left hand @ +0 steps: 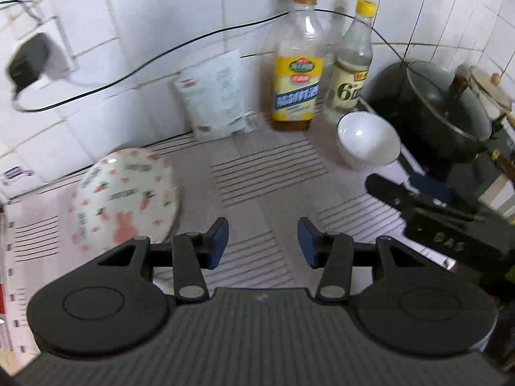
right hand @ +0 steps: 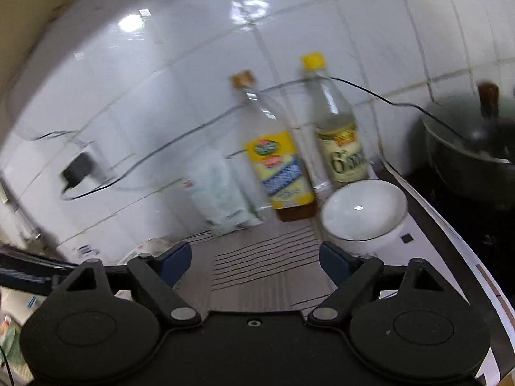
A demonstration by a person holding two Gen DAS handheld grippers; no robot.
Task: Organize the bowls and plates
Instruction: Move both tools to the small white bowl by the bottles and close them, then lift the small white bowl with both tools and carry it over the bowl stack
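patterned plate (right hand: 151,246) mostly hidden behind right gripper (right hand: 256,257), view blurred

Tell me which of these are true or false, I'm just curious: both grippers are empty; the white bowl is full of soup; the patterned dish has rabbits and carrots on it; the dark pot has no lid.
1. Both grippers are empty. True: the left gripper and the right gripper stand open on nothing.
2. The white bowl holds soup. False: it looks empty.
3. The patterned dish shows rabbits and carrots. True.
4. The dark pot has no lid. False: a glass lid covers it.
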